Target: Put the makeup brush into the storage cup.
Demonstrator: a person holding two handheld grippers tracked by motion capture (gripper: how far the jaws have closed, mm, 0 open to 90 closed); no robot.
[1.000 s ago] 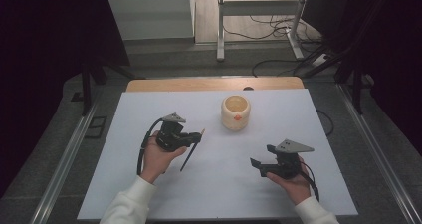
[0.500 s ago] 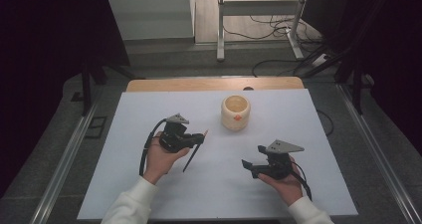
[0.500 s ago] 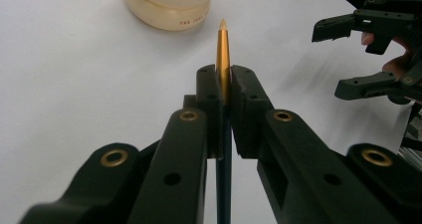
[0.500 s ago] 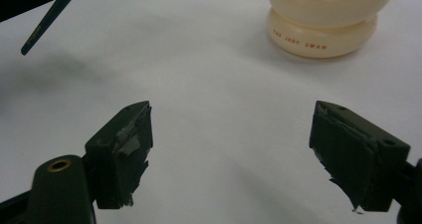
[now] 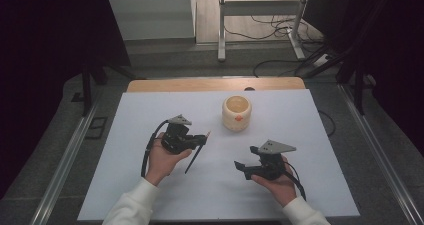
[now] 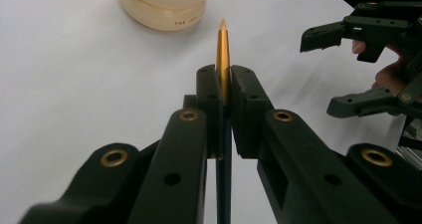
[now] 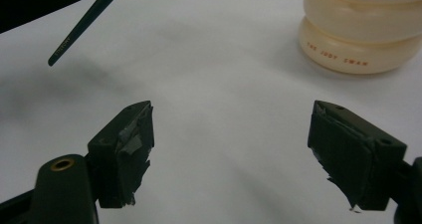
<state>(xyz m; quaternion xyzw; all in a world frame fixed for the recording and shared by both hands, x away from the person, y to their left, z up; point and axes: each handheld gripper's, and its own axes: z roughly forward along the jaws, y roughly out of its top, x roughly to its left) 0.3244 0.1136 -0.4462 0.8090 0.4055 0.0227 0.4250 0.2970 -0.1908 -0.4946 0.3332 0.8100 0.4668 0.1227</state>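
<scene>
White tabletop (image 5: 150, 115) runs under both your hands, and nearest you the right tool (image 5: 246, 168) sits low above the sheet with its jaws spread wide and nothing between them; in the right gripper view the two taped pads (image 7: 130, 144) stand well apart over bare white. A little farther off, your left tool (image 5: 202, 139) is clamped on a pen (image 6: 223, 59), dark green in the shaft with a gold tip; the tip pokes out past the jaws toward the jar, and the shaft slants down toward the sheet. Beyond both tools, near the tabletop's far edge, stands a cream jar (image 5: 236, 113) with an orange mark, upright and open-topped, apart from the pen's tip.
</scene>
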